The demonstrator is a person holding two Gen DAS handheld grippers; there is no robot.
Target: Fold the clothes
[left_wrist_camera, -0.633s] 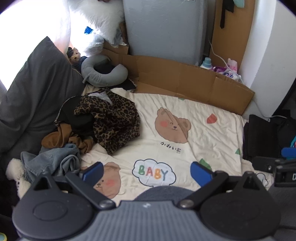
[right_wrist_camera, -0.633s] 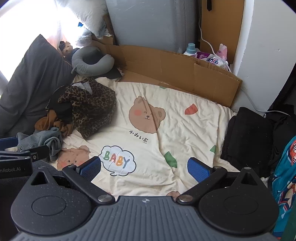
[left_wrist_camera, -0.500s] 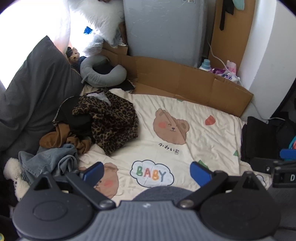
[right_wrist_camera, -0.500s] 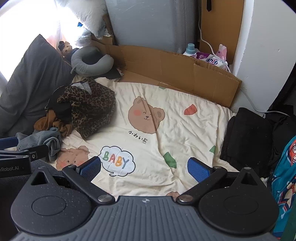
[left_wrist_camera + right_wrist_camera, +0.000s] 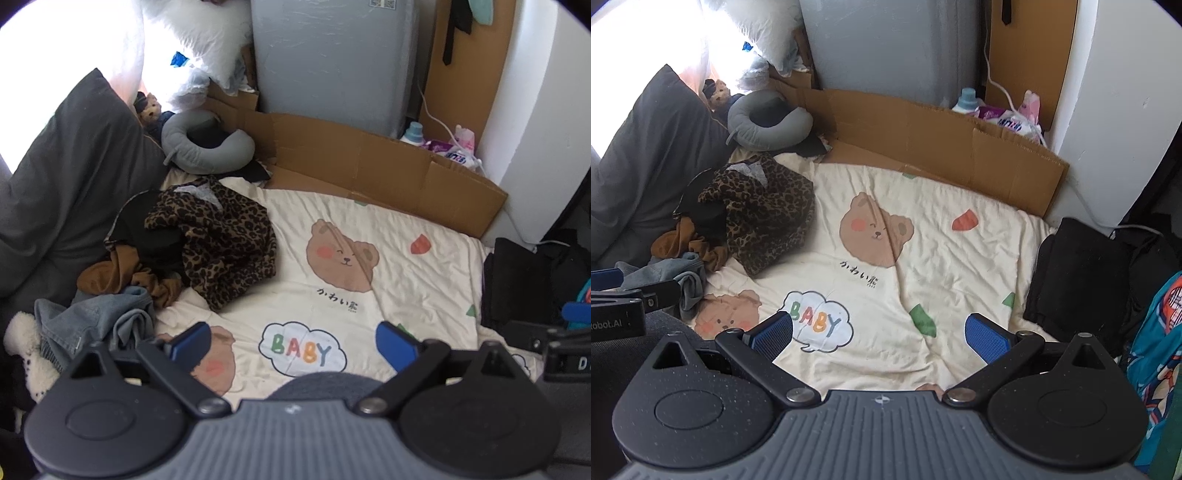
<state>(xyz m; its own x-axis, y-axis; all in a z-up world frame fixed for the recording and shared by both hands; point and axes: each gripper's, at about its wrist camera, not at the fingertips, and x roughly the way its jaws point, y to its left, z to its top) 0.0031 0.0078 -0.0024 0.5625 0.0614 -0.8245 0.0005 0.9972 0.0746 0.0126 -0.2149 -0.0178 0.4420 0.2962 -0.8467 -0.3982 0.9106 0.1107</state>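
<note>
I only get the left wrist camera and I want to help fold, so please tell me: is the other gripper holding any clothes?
Observer: No. The right gripper is open with nothing between its fingers, only the blanket ahead of it.
Operator: What is next to the black pile, further right?
Observer: A teal fabric thing with orange patterns, close beside the pile. I cannot tell what it is.

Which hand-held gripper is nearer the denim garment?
Left. The left hand-held gripper hovers beside the denim garment, its left finger almost over it; the right hand-held gripper hovers farther right.
</note>
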